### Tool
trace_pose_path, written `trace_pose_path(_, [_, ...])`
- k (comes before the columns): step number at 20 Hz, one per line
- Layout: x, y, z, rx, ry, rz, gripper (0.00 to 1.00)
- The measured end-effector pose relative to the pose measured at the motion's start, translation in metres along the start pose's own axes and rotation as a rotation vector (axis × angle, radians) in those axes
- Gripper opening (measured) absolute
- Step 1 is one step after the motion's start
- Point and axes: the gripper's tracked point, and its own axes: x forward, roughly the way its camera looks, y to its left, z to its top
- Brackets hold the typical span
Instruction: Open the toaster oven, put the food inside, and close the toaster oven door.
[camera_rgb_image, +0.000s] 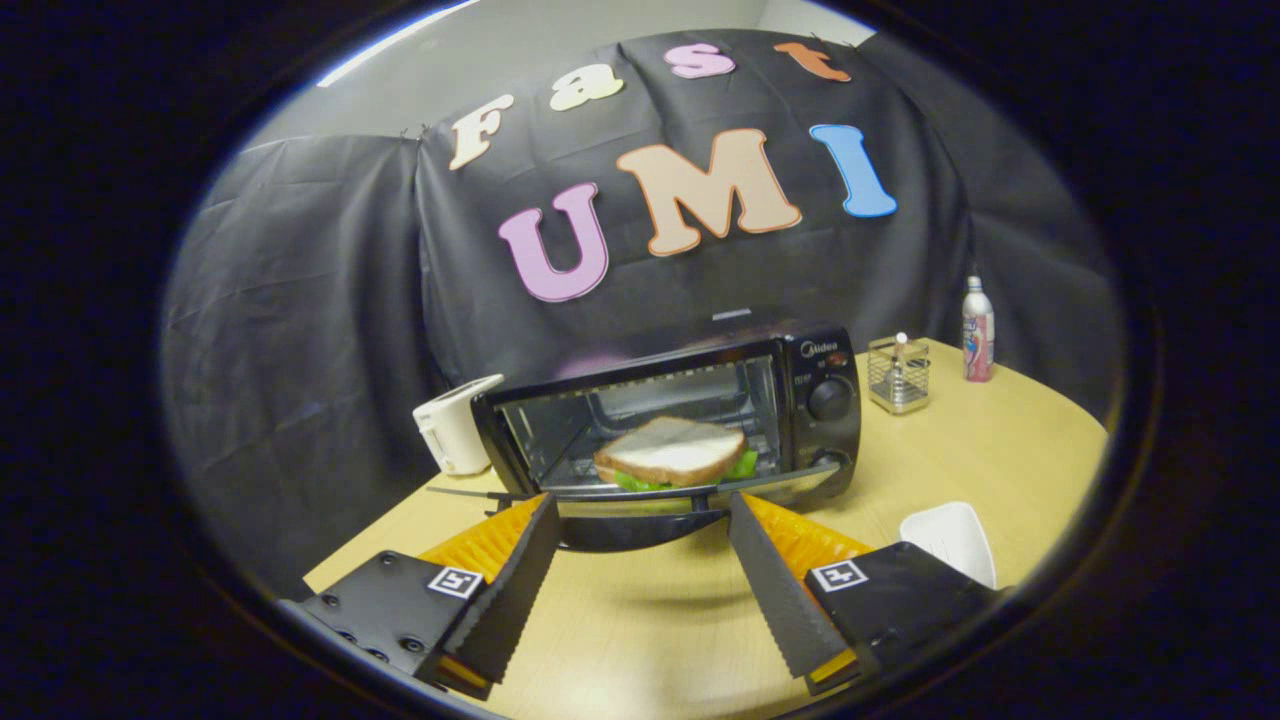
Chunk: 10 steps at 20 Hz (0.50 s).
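A black toaster oven (822, 372) stands on the wooden table with its door (780, 485) folded down flat. Inside, on the rack, lies a sandwich (672, 450) of white bread with green lettuce at its lower edge. The door's dark handle (630, 532) juts toward me. My gripper (640, 503) is open, its fingertips spread to either side of the door's front edge, just above the handle. Nothing is held between the fingers, and the sandwich lies just beyond them.
A white pop-up toaster (452, 423) sits left of the oven. A wire holder (898, 375) and a bottle (977, 330) stand behind it on the right. A white dish (950, 540) lies beside my right finger. The round table's edge (1080, 420) curves at the right.
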Motion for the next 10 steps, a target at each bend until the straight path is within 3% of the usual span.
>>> trace_pose_path(10, [0.055, 0.001, 0.055, -0.027, -0.080, -0.033, 0.99])
